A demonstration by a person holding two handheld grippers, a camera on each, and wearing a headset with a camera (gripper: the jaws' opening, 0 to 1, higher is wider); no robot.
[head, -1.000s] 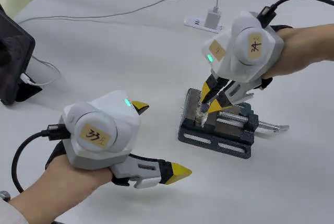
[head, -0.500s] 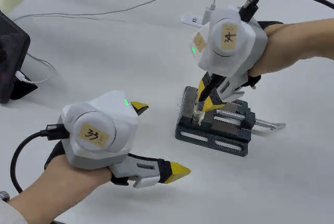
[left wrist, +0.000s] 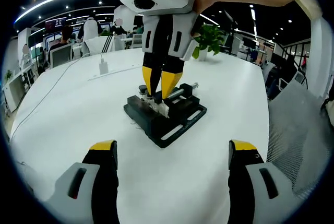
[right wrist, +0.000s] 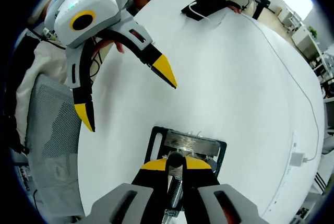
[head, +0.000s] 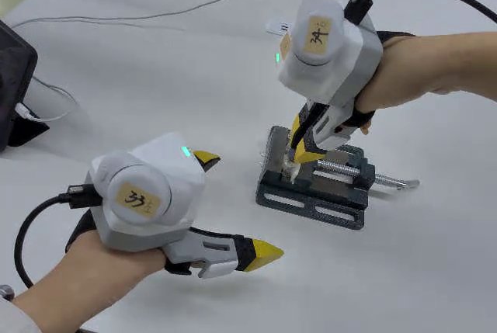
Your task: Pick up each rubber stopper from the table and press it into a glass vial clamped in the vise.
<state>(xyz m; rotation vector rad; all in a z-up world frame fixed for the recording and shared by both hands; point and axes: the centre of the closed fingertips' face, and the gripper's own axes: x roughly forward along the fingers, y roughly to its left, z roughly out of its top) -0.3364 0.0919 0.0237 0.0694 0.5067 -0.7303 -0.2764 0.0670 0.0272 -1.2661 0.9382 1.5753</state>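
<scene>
Right gripper view puts the stopper (right wrist: 175,159) dead centre: a small dark plug pinched between the yellow tips of my right gripper (right wrist: 176,164), which are closed on it from both sides. It sits directly over the vise (head: 311,201). In the head view the tips point steeply down at the pale vial (head: 291,168) held at the vise's near-left end. I cannot tell whether the plug is touching the glass mouth or is just above it, since my own fingers hide that joint.

My left gripper (left wrist: 172,148) is well apart from the vise, low over the table (head: 155,100), with its fingers spread wide and nothing between them.

By my reckoning the pick-up of this stopper is done and the pressing is in hand — not yet shown as seated. From the left gripper view, a dark cap on the vise beside my right tips may be a vial already plugged, though it is too small to be sure. How many remain I cannot judge.

Farther off, a cable (head: 155,16) crosses the table towards a dark device (head: 12,92) at the left edge.
</scene>
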